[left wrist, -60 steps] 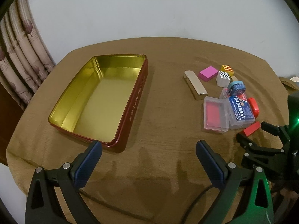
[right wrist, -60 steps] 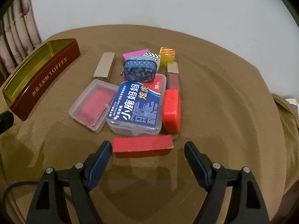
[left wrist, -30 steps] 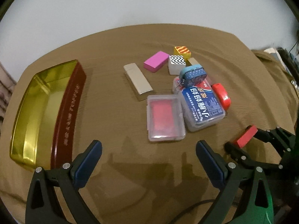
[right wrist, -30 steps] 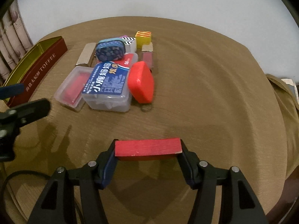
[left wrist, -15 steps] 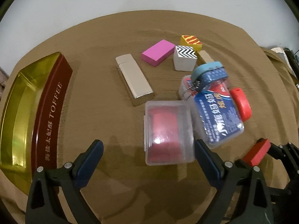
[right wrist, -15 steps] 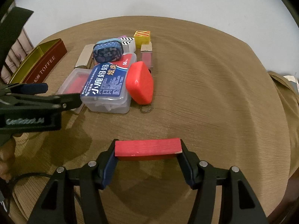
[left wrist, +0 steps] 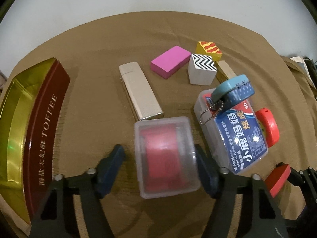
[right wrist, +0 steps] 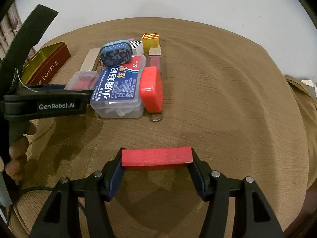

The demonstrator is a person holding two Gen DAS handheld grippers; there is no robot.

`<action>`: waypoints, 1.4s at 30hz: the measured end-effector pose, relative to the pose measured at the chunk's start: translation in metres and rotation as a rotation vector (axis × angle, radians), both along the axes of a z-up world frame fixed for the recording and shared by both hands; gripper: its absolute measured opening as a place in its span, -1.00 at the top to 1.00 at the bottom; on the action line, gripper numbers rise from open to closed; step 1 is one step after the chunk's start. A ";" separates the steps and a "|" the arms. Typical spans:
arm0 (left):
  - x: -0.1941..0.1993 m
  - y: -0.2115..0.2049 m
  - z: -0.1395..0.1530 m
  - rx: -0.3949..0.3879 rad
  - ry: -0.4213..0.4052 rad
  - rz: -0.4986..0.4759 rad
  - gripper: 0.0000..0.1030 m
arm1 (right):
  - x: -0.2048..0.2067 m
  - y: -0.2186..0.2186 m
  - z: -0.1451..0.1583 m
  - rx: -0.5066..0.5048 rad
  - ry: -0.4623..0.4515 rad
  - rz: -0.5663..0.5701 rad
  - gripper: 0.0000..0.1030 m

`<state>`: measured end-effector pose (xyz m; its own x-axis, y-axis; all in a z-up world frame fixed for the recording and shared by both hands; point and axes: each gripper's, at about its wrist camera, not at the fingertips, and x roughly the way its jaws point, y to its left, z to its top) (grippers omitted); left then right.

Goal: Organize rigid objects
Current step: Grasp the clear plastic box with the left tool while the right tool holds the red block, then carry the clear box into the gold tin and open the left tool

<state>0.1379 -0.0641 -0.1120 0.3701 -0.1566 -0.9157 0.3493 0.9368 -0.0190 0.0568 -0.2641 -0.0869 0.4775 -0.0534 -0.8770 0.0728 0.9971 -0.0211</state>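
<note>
Both tongs work: my right gripper (right wrist: 156, 166) squeezes the red block (right wrist: 156, 157), ready for the toffee tin (left wrist: 29, 130). My left gripper (left wrist: 160, 156) has just been closing around the clear box (left wrist: 165, 158), with a gap on one side.

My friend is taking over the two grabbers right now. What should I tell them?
Right gripper: shut on the red wooden block, held above the brown tablecloth.
Left gripper: jaws have just been closing around the clear case with a red insert; a gap shows at the left pad, so not gripped yet.
Toffee tin: open at the left; no items visible in the part shown.
Left to do: floss pick box, blue pouch, red rounded case, gold bar, pink block, zigzag cube, yellow cube.
</note>
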 end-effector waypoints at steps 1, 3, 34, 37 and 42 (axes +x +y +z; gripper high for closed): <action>0.003 -0.001 0.001 -0.001 -0.002 0.003 0.02 | 0.000 0.000 0.000 0.000 0.000 0.000 -0.19; 0.005 0.002 0.004 -0.009 0.001 0.008 0.02 | 0.000 0.000 0.000 -0.002 0.000 0.001 -0.19; 0.016 0.117 0.098 0.061 -0.142 0.158 0.02 | 0.000 0.013 -0.005 -0.052 -0.032 0.004 -0.19; 0.025 0.140 0.095 0.091 -0.147 0.208 0.02 | 0.001 0.013 -0.005 -0.053 -0.032 0.003 -0.19; 0.036 0.180 0.081 0.130 -0.117 0.287 0.02 | 0.000 0.013 -0.004 -0.054 -0.034 0.002 -0.19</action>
<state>0.1737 0.1154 -0.0310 0.4863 0.0852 -0.8696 0.0631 0.9892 0.1322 0.0570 -0.2513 -0.0910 0.5073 -0.0988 -0.8561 0.0719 0.9948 -0.0722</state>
